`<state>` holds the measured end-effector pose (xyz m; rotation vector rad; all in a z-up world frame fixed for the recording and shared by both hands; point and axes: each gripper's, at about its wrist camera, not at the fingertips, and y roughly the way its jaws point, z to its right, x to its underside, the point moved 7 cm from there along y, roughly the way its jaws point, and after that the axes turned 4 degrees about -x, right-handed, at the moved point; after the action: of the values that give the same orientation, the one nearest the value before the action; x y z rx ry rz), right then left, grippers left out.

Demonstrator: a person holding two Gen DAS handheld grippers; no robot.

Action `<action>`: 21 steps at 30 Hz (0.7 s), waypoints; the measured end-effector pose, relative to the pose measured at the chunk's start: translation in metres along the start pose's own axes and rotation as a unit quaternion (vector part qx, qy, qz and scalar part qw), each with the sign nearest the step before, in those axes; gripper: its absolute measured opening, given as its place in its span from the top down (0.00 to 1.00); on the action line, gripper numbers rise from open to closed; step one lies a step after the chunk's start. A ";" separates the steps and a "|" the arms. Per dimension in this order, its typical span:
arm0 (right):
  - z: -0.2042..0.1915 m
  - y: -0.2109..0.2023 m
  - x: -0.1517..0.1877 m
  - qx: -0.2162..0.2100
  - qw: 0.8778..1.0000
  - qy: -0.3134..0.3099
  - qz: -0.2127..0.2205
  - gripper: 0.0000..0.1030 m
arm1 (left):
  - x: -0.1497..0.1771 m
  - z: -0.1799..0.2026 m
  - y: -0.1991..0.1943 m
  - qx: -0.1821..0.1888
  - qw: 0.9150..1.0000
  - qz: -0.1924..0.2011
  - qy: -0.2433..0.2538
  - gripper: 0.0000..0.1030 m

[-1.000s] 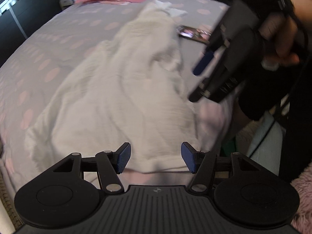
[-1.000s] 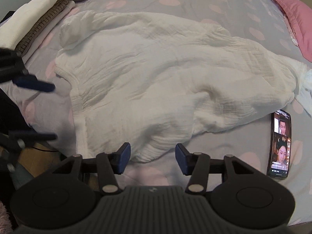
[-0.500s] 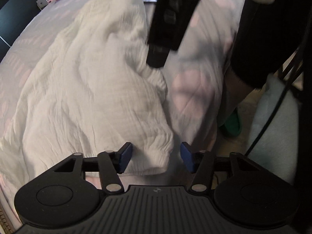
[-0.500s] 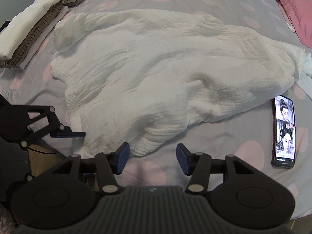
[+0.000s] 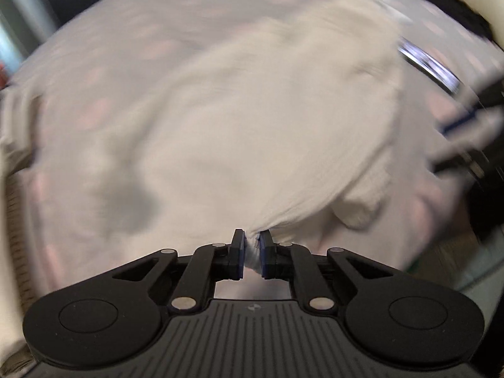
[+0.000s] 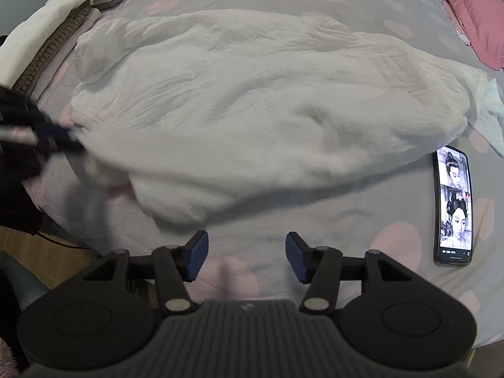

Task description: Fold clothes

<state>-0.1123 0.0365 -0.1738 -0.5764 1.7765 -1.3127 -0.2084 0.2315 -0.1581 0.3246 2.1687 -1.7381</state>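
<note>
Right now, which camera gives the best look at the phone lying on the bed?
The right wrist view. There the phone lies sharp and whole on the bedspread, beside the white garment, its screen lit with faces. The left wrist view is motion-blurred; the phone is only a smeared streak near the right edge.

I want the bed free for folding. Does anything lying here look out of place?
Yes: a phone with its screen lit lies on the bedspread, just beside the white garment. It is not laundry. The left gripper has pinched the garment's edge; the right gripper is open.
</note>
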 end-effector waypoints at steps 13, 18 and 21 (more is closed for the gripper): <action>0.002 -0.001 -0.015 0.031 0.998 -0.047 -0.010 0.44 | -0.012 -0.201 -0.021 -0.188 0.976 0.008 -0.113 0.93; 0.025 -0.006 -0.039 0.065 0.995 -0.082 0.006 0.46 | -0.015 -0.250 -0.014 -0.227 0.959 0.001 -0.167 0.93; 0.053 -0.005 -0.059 0.085 0.992 -0.088 0.025 0.46 | -0.012 -0.258 -0.001 -0.214 0.959 -0.015 -0.185 0.93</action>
<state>-0.0366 0.0503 -0.1538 -0.5307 1.5111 -1.3210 -0.2289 0.4834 -0.1024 -0.1341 2.1901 -1.1752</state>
